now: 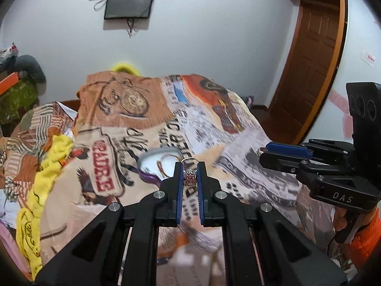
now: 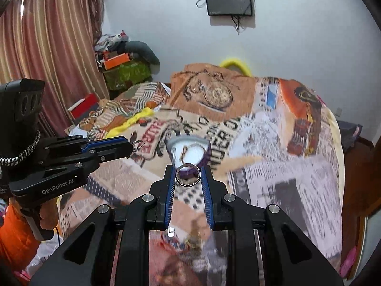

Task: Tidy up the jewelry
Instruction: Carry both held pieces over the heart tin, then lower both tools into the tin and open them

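My left gripper (image 1: pixel 190 166) is clamped on a stone-set ring (image 1: pixel 189 176); my right gripper (image 2: pixel 188 172) grips a plain ring (image 2: pixel 187 176). Jewelry dish (image 2: pixel 189 151) sits on the blanket (image 2: pixel 273 147) at 12 o'clock, just beyond both tips.

Newsprint-patterned orange blanket (image 1: pixel 214 124), purple-and-grey dish (image 2: pixel 190 152), silver ring (image 2: pixel 188 177), blue-padded black tools.

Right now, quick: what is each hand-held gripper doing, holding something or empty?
Left hand-held gripper: closed on a stone-set ring.
Right hand-held gripper: closed on a plain silver ring.
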Available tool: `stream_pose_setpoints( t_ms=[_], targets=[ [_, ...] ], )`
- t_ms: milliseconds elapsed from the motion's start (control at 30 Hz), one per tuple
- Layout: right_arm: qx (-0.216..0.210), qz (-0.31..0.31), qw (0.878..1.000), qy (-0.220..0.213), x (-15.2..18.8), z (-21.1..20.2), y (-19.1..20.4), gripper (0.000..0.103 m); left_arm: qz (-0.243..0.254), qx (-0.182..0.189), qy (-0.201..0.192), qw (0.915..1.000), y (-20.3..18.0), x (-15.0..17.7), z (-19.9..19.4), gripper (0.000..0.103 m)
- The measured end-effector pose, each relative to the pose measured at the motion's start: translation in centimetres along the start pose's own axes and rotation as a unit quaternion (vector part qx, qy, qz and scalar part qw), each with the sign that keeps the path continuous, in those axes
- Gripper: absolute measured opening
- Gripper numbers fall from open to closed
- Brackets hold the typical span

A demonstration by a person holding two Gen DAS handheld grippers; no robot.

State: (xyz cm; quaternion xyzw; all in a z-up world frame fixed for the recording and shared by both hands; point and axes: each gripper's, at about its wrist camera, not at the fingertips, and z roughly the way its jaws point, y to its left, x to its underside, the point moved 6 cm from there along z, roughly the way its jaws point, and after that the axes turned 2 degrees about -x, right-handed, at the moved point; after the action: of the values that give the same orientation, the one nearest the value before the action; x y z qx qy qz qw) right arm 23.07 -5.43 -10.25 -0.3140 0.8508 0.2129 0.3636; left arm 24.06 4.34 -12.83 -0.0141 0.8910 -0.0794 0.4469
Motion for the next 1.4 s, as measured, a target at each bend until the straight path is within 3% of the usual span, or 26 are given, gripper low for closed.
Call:
stream_pose_setpoints(
  t_ms=[400, 933, 1400],
  targets=[
    [-0.013, -0.012, 1.000, -0.007, -3.4, 3.7, 0.4, 0.020, -0.023, -0.027, -0.021, 0.9992, 4.5, -2.5, 2.0, 0.009],
    [-0.043, 0.019, 0.996, 0.080, -3.1, 12.3, -1.6, 0.020, -0.023, -0.027, 0.080, 0.9962, 7.3, 0.0, 12.3, 0.009],
    [-0.052, 0.002, 0.989, 0.138, -1.5, 16.1, -1.5, 0.020, -0.005, -0.013, 0.119, 0.9928, 6.7, 0.1, 15.8, 0.009]
  ],
)
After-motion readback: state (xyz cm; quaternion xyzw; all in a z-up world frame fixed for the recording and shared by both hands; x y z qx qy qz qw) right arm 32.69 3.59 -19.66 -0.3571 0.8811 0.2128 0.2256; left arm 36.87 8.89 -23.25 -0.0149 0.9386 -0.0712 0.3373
